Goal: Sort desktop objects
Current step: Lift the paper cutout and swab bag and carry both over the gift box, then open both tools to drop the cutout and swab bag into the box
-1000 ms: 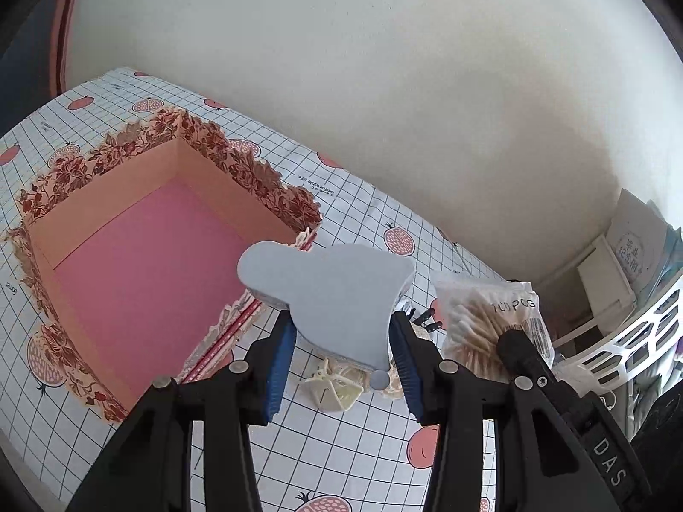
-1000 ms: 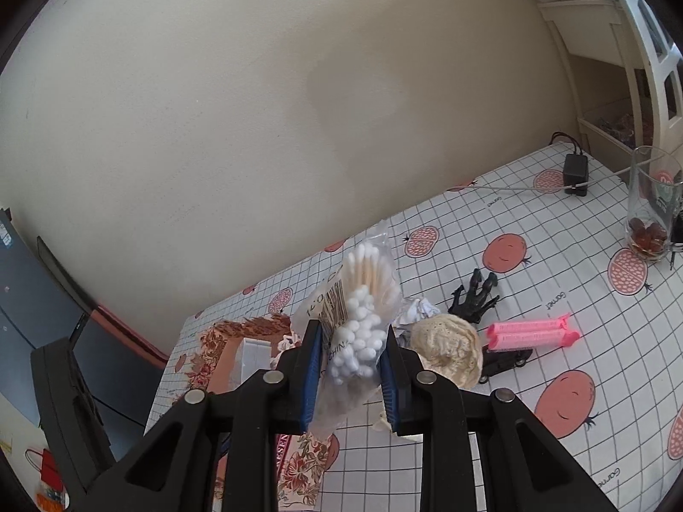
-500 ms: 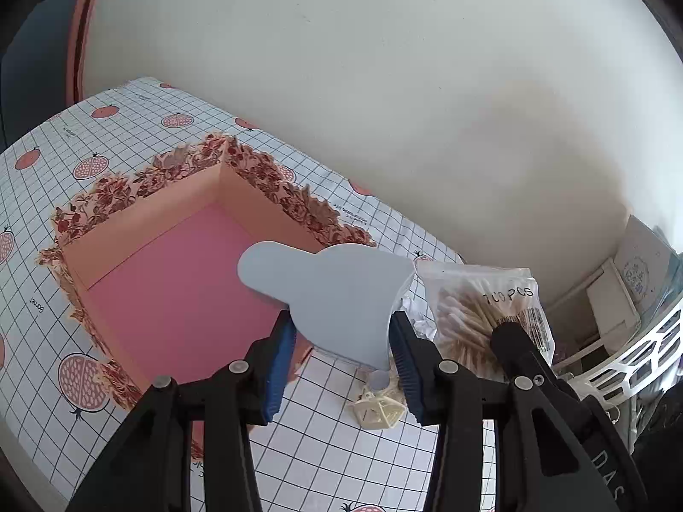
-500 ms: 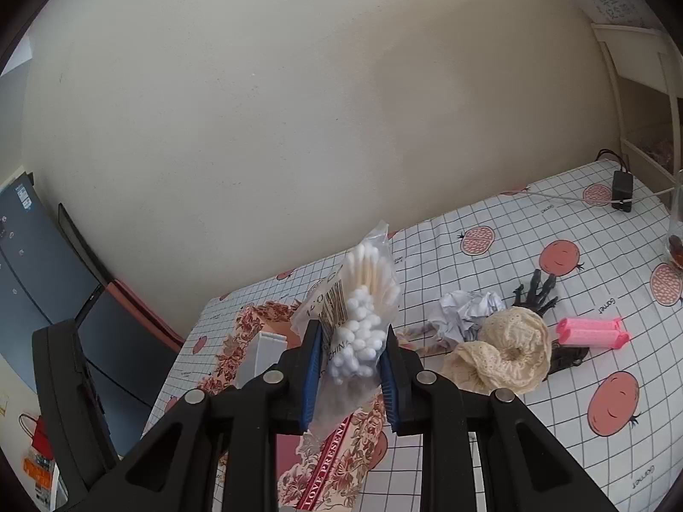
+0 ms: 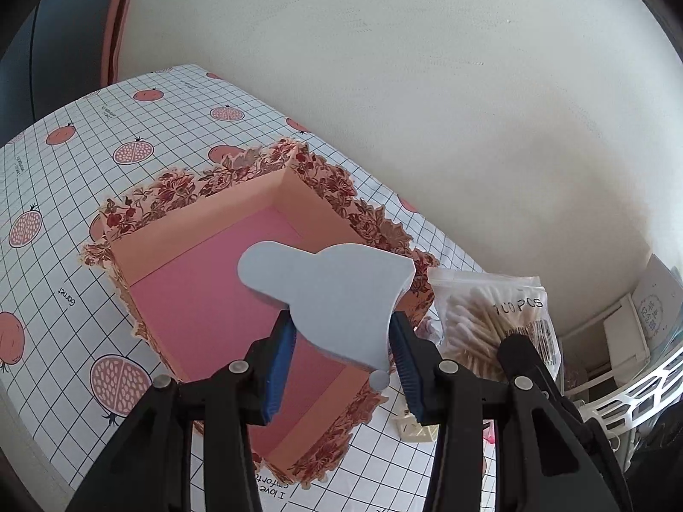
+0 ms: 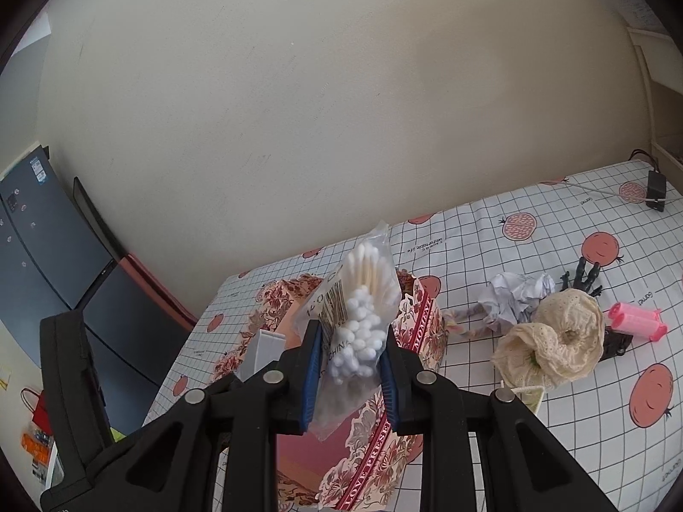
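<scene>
Left hand-held gripper (image 5: 339,356) is clenched on a flat pale-blue foam cut-out with a rounded lobe (image 5: 328,294), and the relation that matters is that this piece hangs directly above the pink floor of the open cardboard box with a floral scalloped rim (image 5: 205,187). The cut-out's long axis runs from the lobe at upper left to the broad end at lower right, roughly along the box's diagonal, so it looks set to fall inside if the pads part. To the right, the right hand-held gripper (image 6: 350,362) grasps a clear plastic bag of cotton swabs (image 6: 363,311), held upright with its long axis pointing away from the camera; it hangs over the near right rim of the same box, just beside the left gripper's load, so the left one appears the better placed over the opening. Further right on the checked, fruit-printed surface (image 6: 597,418) lie a crumpled white paper ball (image 6: 512,294), a cream lace scrunchie (image 6: 559,345) and a pink ridged plastic roller (image 6: 636,322), all apart from the box. Compared with half a second ago, both grippers have shifted leftwards: the blue piece was over the box's right edge and now sits over its middle, and the swab bag has come closer to the rim.
</scene>
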Demonstrator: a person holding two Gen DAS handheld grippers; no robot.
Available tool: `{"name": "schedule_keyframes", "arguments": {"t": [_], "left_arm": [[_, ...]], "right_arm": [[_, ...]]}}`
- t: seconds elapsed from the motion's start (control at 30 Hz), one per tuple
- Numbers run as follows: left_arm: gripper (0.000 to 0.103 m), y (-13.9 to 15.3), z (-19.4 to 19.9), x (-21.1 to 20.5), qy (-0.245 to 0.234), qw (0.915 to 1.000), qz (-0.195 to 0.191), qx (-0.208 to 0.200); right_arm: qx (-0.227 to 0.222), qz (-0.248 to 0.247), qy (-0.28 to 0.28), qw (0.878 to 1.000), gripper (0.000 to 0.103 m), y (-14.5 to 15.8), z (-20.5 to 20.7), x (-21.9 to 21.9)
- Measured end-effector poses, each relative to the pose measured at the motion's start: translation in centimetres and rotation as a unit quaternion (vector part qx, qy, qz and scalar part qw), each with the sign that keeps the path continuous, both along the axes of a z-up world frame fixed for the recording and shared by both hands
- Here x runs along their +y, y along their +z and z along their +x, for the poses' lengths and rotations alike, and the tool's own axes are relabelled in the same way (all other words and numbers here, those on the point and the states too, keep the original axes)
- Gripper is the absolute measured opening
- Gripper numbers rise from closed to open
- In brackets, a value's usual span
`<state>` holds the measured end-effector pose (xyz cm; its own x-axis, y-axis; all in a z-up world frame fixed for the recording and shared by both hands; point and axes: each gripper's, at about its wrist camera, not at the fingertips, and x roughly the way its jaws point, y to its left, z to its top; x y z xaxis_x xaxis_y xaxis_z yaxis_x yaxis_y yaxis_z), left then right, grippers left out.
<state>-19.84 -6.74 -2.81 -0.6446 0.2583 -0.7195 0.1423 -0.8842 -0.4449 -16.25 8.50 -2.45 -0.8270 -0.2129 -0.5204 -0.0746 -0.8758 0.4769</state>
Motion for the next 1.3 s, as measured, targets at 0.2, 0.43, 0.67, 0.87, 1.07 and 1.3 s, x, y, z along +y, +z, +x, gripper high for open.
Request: {"name": "schedule_keyframes", "arguments": {"t": [0.2, 0.43, 0.67, 0.87, 1.07, 1.3], "left_arm": [[0.047, -0.7, -0.2, -1.4, 0.017, 0.9998, 0.0, -0.014], [0.047, -1.5, -0.4, -2.8, 0.036, 0.9989, 0.0, -0.03], [0.047, -2.3, -0.8, -4.0, 0.049, 0.9979, 0.008, -0.042], [0.047, -2.7, -1.0, -4.8, 0.056, 0.9972, 0.015, -0.046], [0.047, -3.3, -1.2, -5.4, 0.062, 0.9962, 0.02, -0.057], [0.047, -4.0, -1.4, -5.9, 0.066, 0.9951, 0.025, -0.069]], "right_arm": [[-0.009, 0.002, 0.009, 1.0, 0.027, -1.0, -0.9, -1.5], [-0.016, 0.008, 0.02, 1.0, 0.027, -1.6, -1.3, -2.9], [-0.023, 0.014, 0.027, 0.999, 0.027, -2.1, -1.6, -3.5], [-0.035, 0.022, 0.038, 0.998, 0.027, -2.6, -1.9, -4.1], [-0.052, 0.029, 0.042, 0.997, 0.027, -3.4, -2.4, -4.8], [-0.073, 0.037, 0.043, 0.996, 0.028, -4.3, -2.7, -5.0]]}}
